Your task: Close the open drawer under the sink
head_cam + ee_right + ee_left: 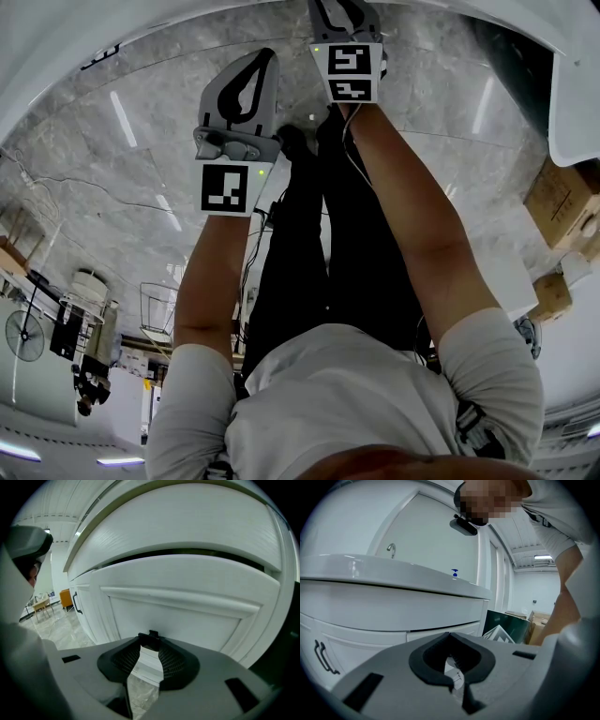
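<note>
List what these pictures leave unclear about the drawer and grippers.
- Drawer inside: right gripper view shows only its front and a dark gap above.
- Right hand-held gripper tips: cut off by the head view's top edge.
- Blue item on the counter: too small in the left gripper view.

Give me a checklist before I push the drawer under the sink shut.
1. Closed: not ok; a dark gap shows above the drawer front.
2. Aim: ok; the right claw faces that front.
3. Load: ok; its jaws stand apart with nothing between them.
4. Contact with the front: cannot tell.
5. Clearance: ok; the left claw is shut, empty, and points at the sink cabinet.
</note>
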